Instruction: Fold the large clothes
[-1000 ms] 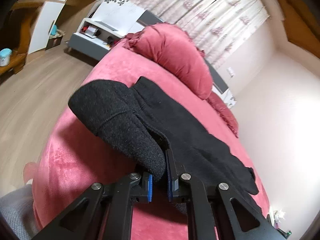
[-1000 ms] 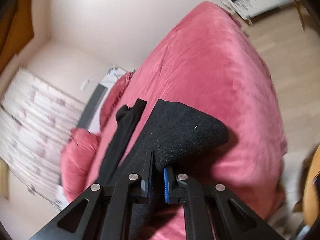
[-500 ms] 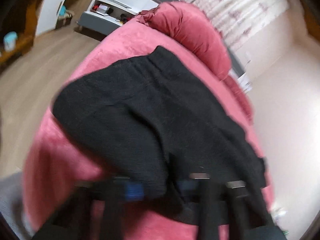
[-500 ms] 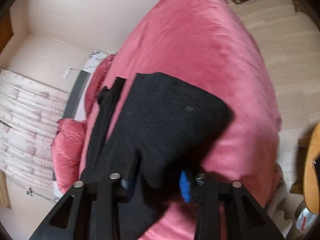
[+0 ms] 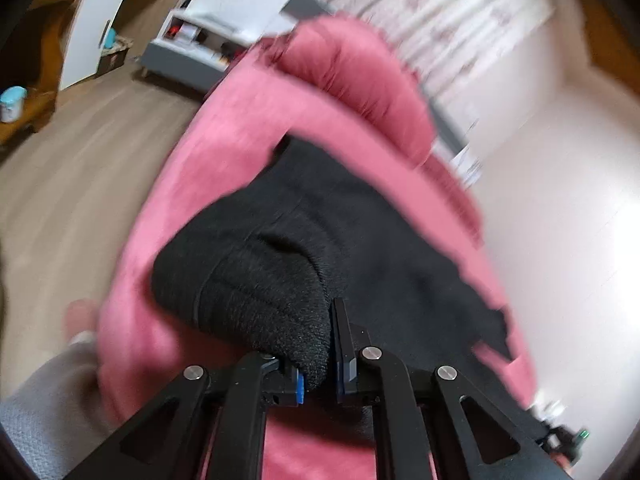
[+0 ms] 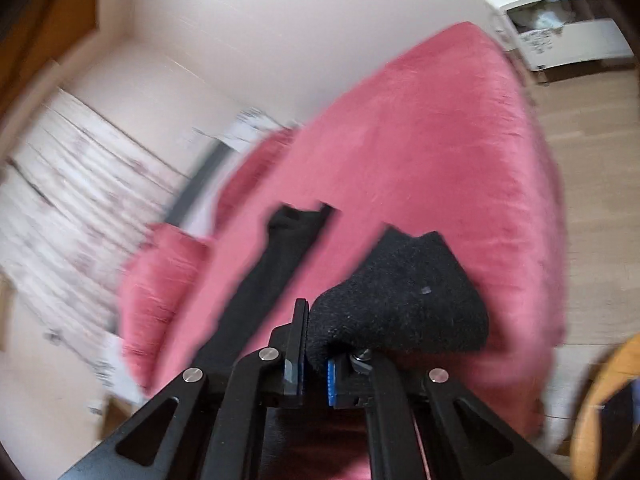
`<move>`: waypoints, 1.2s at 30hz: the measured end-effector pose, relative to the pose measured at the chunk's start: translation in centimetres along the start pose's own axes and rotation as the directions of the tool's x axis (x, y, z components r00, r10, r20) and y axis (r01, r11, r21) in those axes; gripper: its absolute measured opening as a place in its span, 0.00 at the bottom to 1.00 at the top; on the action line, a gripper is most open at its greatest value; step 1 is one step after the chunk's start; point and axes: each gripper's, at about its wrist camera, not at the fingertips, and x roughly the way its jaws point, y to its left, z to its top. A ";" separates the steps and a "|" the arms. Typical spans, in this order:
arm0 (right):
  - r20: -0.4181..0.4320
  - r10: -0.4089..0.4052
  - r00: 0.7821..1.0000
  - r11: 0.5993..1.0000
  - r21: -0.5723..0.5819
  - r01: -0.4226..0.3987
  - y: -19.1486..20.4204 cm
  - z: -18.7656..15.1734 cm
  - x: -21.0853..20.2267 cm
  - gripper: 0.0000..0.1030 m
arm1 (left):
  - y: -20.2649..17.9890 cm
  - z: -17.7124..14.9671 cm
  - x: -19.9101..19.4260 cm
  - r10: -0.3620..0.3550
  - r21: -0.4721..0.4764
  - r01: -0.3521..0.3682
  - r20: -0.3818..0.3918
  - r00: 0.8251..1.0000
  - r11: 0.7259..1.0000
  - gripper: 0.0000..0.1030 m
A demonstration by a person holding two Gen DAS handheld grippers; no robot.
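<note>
A large black knit garment (image 5: 352, 248) lies across the pink bed (image 5: 224, 160). My left gripper (image 5: 318, 376) is shut on a thick fold of its hem, which bulges up between the blue pads. In the right wrist view, my right gripper (image 6: 314, 372) is shut on another corner of the black garment (image 6: 404, 304), held above the pink bed (image 6: 440, 160). A long black strip of the garment (image 6: 276, 256) trails away to the left of the fingers.
A big pink pillow (image 5: 360, 72) lies at the head of the bed, below curtains. A grey-and-white low cabinet (image 5: 192, 48) and wooden floor (image 5: 72, 152) are left of the bed. A white unit (image 6: 560, 36) stands past the bed's far end; a wooden chair edge (image 6: 592, 408) is at right.
Both grippers opened half a second ago and have closed again on the black garment. Both views are blurred and have shifted; the cloth is bunched up more at the fingers.
</note>
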 end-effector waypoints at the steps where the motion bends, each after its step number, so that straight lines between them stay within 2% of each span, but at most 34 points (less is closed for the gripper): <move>1: -0.062 -0.068 0.996 0.997 0.025 0.070 -1.2 -0.4 1.2 0.14 | 0.4 -0.4 0.6 0.013 -0.012 -0.014 -0.035 0.999 1.000 0.11; 3: -0.133 -0.152 0.979 0.985 0.059 0.161 -3.0 -1.3 2.4 0.24 | 0.8 -0.4 1.1 0.048 -0.038 -0.050 -0.071 0.996 0.998 0.13; 5: -0.167 -0.208 0.964 0.967 0.113 0.228 -5.4 -2.3 2.6 0.25 | 0.3 -0.4 0.3 0.057 -0.022 -0.057 -0.037 0.998 0.998 0.16; 9: -0.080 -0.257 0.963 0.932 0.244 0.269 -8.6 -2.1 0.1 0.33 | -0.8 -1.1 -2.2 0.126 0.027 -0.127 0.054 0.991 0.992 0.20; 12: -0.037 -0.288 0.957 0.926 0.245 0.288 -8.8 -0.7 -0.5 0.33 | -1.6 -1.3 -2.5 0.187 0.057 -0.192 0.077 0.979 0.980 0.20; 15: -0.034 -0.287 0.957 0.943 0.165 0.288 -7.8 0.9 -0.1 0.33 | -3.0 -1.7 -3.3 0.220 0.102 -0.235 0.142 0.965 0.967 0.20; 18: -0.039 -0.291 0.956 0.956 0.022 0.292 -5.0 2.1 1.3 0.33 | -2.0 -1.7 -3.7 0.262 0.022 -0.267 0.145 0.954 0.963 0.20; 20: -0.056 -0.286 0.957 0.957 -0.075 0.281 -3.0 2.9 3.1 0.37 | -1.1 -1.6 -4.6 0.321 -0.025 -0.322 0.175 0.931 0.946 0.20; 21: -0.069 -0.293 0.954 0.951 -0.119 0.284 -2.2 3.5 4.3 0.37 | -0.6 -1.4 -5.4 0.369 -0.066 -0.364 0.207 0.906 0.929 0.21; 22: -0.084 -0.311 0.947 0.942 -0.163 0.295 -1.5 3.8 5.5 0.37 | -0.2 -1.2 -6.1 0.384 -0.097 -0.372 0.232 0.894 0.923 0.26; 24: -0.106 -0.339 0.935 0.926 -0.213 0.311 -0.6 4.5 8.0 0.38 | -0.1 -0.8 -6.8 0.374 -0.116 -0.356 0.260 0.890 0.927 0.35; 26: -0.134 -0.348 0.928 0.921 -0.235 0.311 -0.3 4.9 9.8 0.38 | -1.2 -0.6 -6.7 0.374 -0.075 -0.368 0.275 0.886 0.927 0.40; 28: -0.149 -0.378 0.914 0.906 -0.261 0.332 0.0 5.3 11.7 0.38 | -3.4 -0.8 -5.6 0.341 0.022 -0.361 0.285 0.896 0.932 0.53; 29: -0.153 -0.392 0.907 0.899 -0.273 0.343 0.1 5.4 12.5 0.38 | -4.5 -1.0 -4.9 0.323 0.067 -0.354 0.281 0.904 0.933 0.56; 31: -0.177 -0.427 0.887 0.879 -0.311 0.361 0.5 5.4 14.3 0.38 | -7.2 -1.9 -2.5 0.269 0.187 -0.320 0.255 0.929 0.929 0.59; 33: -0.173 -0.447 0.878 0.861 -0.348 0.370 0.6 5.4 15.1 0.38 | -9.7 -3.0 0.4 0.229 0.300 -0.283 0.201 0.952 0.911 0.59; 35: -0.157 -0.451 0.879 0.842 -0.401 0.361 1.2 5.2 15.6 0.26 | -11.4 -3.5 2.7 0.207 0.366 -0.253 0.160 0.965 0.895 0.59; 36: -0.146 -0.449 0.881 0.830 -0.433 0.352 1.5 5.2 15.7 0.07 | -12.5 -3.7 4.3 0.203 0.397 -0.241 0.136 0.970 0.885 0.59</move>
